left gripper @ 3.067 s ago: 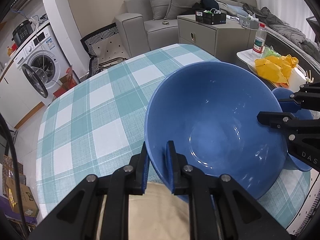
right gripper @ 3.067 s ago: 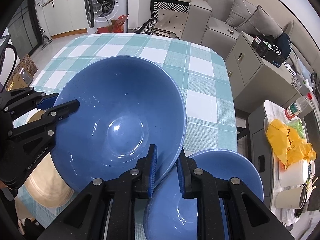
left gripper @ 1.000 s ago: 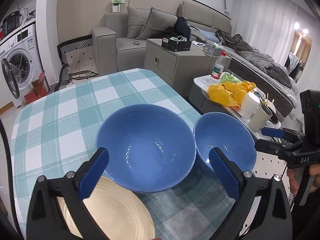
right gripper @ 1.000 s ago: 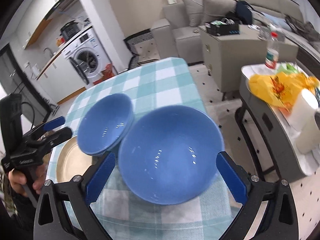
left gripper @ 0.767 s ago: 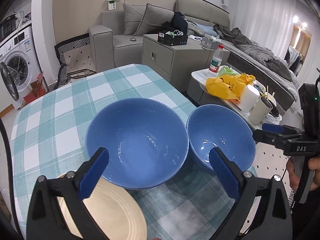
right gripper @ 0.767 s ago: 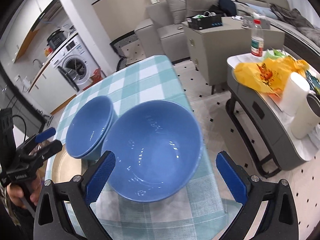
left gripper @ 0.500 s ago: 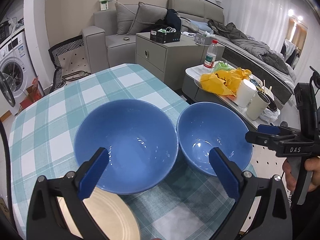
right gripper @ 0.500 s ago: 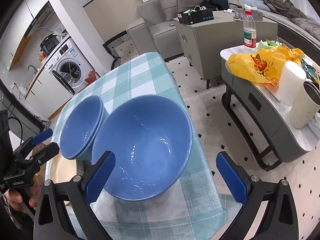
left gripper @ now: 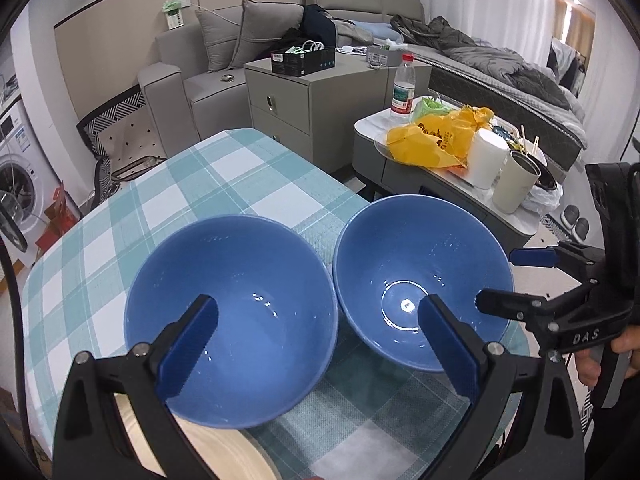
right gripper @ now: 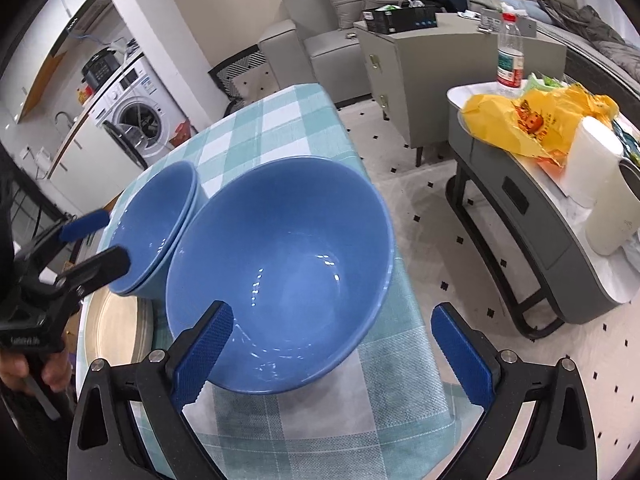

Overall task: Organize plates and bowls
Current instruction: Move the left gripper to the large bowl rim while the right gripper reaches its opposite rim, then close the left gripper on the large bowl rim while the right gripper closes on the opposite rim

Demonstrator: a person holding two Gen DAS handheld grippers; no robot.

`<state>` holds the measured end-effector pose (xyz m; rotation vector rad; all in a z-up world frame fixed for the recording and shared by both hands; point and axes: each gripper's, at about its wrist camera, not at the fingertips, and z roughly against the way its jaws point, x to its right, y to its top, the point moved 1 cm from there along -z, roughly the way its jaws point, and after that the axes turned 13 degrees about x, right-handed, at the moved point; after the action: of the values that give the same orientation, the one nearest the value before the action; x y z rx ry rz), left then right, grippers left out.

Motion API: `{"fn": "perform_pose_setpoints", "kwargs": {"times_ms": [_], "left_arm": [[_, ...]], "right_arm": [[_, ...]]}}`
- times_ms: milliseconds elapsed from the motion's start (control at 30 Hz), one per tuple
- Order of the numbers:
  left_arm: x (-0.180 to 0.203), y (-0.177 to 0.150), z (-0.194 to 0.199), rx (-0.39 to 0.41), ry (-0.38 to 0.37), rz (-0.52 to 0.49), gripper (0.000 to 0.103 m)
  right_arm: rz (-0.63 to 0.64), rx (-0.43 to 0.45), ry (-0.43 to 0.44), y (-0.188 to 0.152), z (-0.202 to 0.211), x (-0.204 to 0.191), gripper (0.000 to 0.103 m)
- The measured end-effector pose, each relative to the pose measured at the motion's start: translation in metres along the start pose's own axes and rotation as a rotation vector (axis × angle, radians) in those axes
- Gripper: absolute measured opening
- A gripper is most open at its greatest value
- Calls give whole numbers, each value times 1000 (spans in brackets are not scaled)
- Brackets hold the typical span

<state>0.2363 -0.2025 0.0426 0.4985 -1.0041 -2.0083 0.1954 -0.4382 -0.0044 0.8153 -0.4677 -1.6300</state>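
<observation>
Nearest in the left wrist view, the left gripper (left gripper: 316, 344) hangs above the table with its jaws spread wide and nothing between them. Just below it at the near left edge lies a cream plate (left gripper: 224, 454), partly covered by the left bowl (left gripper: 230, 320), whose base rests over the plate's far rim. From the right wrist view this bowl appears to be two bowls nested, since a double rim shows at its side, which would suit a tidy stack.

To the right sits the right bowl (left gripper: 422, 284), upright on the checked tablecloth (left gripper: 224, 184) close to the table's near right corner, its rim almost touching the left bowl's. The right gripper (right gripper: 332, 348) hovers over it, jaws likewise wide apart and empty; both tools seem drawn back so the bowls stand free.

The likely next step is to nest the right bowl into the left stack, and its place near the table edge calls for a firm rim grip.

Farther right, beyond the table, a low side table (left gripper: 372, 128) carries a yellow bag (left gripper: 432, 140) and a water bottle (left gripper: 402, 88); a grey sofa (left gripper: 192, 76) stands at the far wall.
</observation>
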Motion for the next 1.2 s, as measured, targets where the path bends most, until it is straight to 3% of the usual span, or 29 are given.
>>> {"fn": "perform_pose_setpoints", "kwargs": {"times_ms": [67, 200, 333, 567, 633, 800, 1000, 1100, 1200], "left_arm": [[2, 4, -6, -9, -2, -22, 101], [6, 10, -18, -26, 2, -56, 101], [8, 16, -32, -46, -3, -79, 101], [14, 22, -53, -78, -7, -122, 101], [15, 24, -59, -82, -5, -120, 101], [20, 28, -73, -96, -27, -130, 101], [32, 29, -87, -116, -52, -182, 85], [36, 28, -94, -132, -72, -195, 64], [39, 27, -101, -146, -77, -205, 60]], "right_arm": [[11, 8, 4, 0, 0, -2, 99], [9, -1, 9, -1, -4, -1, 81], [-3, -8, 16, -3, -6, 1, 73], [-24, -15, 35, -4, -8, 5, 65], [-34, -29, 39, -6, -11, 6, 58], [-34, -45, 49, -9, -15, 3, 58], [-23, -41, 49, -10, -15, 2, 57], [-22, -38, 48, -10, -15, 3, 57], [-22, -37, 49, -10, -15, 3, 57]]}}
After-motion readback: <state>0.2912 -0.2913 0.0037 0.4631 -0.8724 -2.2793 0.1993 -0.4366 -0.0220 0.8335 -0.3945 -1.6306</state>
